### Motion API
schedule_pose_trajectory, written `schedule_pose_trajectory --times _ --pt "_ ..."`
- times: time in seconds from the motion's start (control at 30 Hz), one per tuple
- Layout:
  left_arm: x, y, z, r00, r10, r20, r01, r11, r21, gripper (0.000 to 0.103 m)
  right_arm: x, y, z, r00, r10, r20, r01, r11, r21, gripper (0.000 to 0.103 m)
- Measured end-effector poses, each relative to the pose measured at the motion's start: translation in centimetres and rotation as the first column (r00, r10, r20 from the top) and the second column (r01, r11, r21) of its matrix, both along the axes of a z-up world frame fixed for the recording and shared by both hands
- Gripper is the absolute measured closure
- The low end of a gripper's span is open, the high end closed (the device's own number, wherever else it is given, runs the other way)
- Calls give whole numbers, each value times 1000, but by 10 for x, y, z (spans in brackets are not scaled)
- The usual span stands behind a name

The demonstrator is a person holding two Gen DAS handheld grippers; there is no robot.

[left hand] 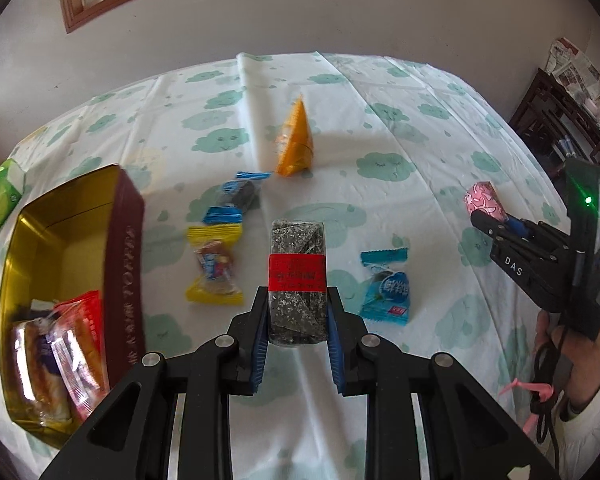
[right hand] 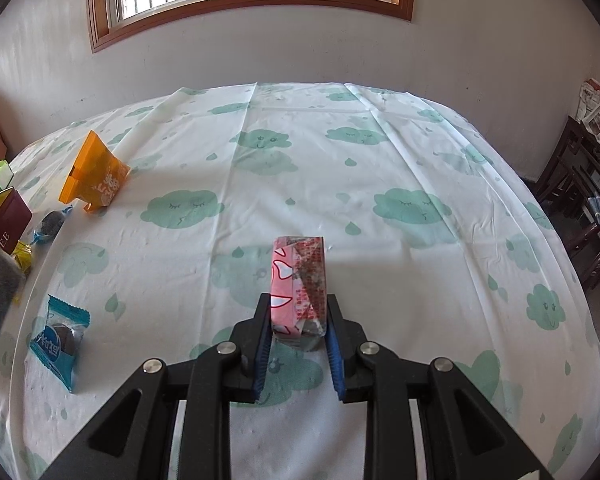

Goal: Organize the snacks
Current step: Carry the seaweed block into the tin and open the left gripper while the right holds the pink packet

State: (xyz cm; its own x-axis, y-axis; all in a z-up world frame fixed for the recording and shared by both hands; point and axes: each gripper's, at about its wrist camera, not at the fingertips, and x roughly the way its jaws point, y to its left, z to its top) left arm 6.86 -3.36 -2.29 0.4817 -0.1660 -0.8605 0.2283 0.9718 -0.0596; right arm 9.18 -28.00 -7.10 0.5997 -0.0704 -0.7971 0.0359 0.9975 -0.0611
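**op1:** where's everything rn?

**op2:** My left gripper (left hand: 298, 322) is clamped on the dark bar (left hand: 297, 280) w/ the red band, held above the cloth (left hand: 400, 208), just right of the tin (left hand: 122, 272). Tin's already got a few packs in it.

**op1:** and right?

**op2:** Right gripper (right hand: 299, 326) is pinched on the pink pack (right hand: 298, 286). On the cloth: orange pack (left hand: 294, 142), yellow candy (left hand: 214, 266), 2 blue packs (left hand: 386, 284) (left hand: 236, 196).

My left gripper (left hand: 298, 332) holds a snack bar (left hand: 297, 280) at frame centre. A tin (left hand: 124, 264) sits lower left; wrapped candies (left hand: 214, 266) lie between them on the tablecloth (left hand: 400, 152).
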Motion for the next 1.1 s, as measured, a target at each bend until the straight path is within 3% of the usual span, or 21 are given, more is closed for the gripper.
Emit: schedule_pose_trajectory --times 0.43,0.8,1.1 --pt "-6 102 39 985 151 81 -155 987 46 81 0 0 0 1000 0 0 0 1000 -3 77" --pt "32 200 28 956 284 67 -289 954 75 81 0 1 0 1000 1 0 -1 1000 -15 77" --pt "61 224 9 955 295 25 -296 953 66 81 0 3 0 1000 1 0 -1 1000 -29 77"
